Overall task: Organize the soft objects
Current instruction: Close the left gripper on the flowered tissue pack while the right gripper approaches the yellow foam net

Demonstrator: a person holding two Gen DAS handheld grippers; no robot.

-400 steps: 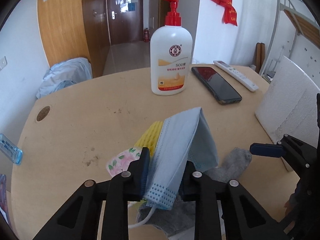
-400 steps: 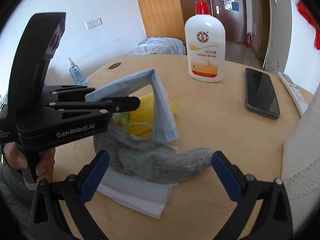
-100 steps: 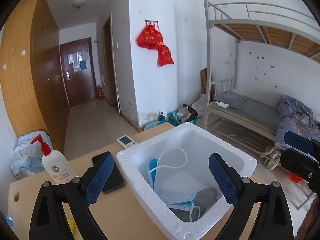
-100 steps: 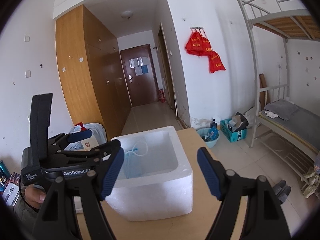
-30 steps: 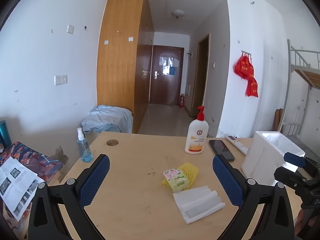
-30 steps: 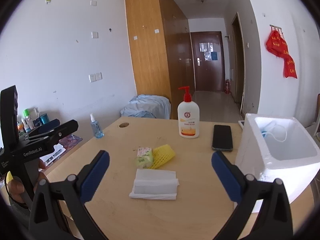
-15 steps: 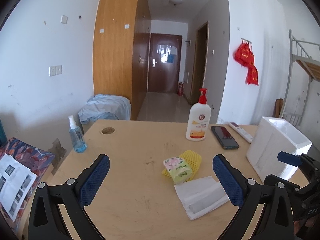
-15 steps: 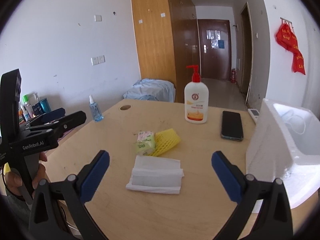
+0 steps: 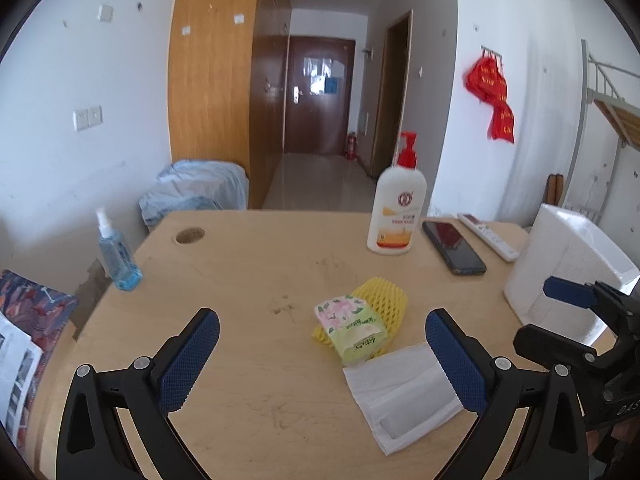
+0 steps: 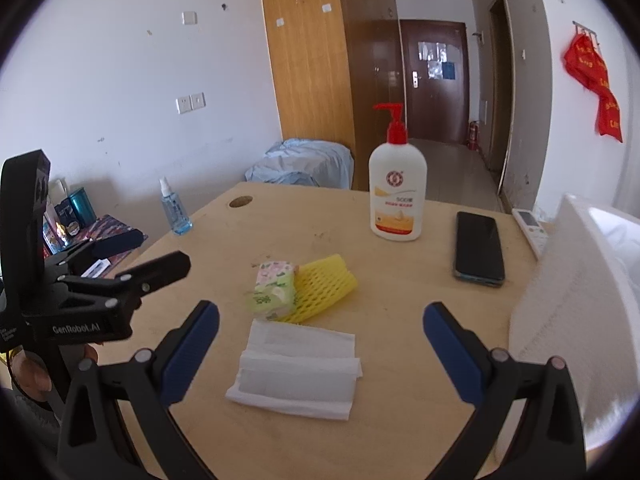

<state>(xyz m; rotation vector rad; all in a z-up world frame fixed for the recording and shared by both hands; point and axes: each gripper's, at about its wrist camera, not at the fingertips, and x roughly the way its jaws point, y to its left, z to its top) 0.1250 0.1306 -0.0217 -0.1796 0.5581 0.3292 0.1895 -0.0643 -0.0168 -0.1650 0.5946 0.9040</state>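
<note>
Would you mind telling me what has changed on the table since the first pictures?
The blue face mask and grey sock are gone from the table; they were dropped into the white foam box. The left hand-held gripper let go of the mask, and both it and the right hand-held gripper are open. The tissue pack, yellow foam net, white tissue and lotion bottle stayed put.

White foam box (image 10: 580, 300), right of the right jaws: cut by frame edge, interior unseen. Yellow foam net sleeve (image 9: 382, 294), ahead between the left jaws: partly under the floral tissue pack (image 9: 352, 328). Pump-bottle label: unreadable.
</note>
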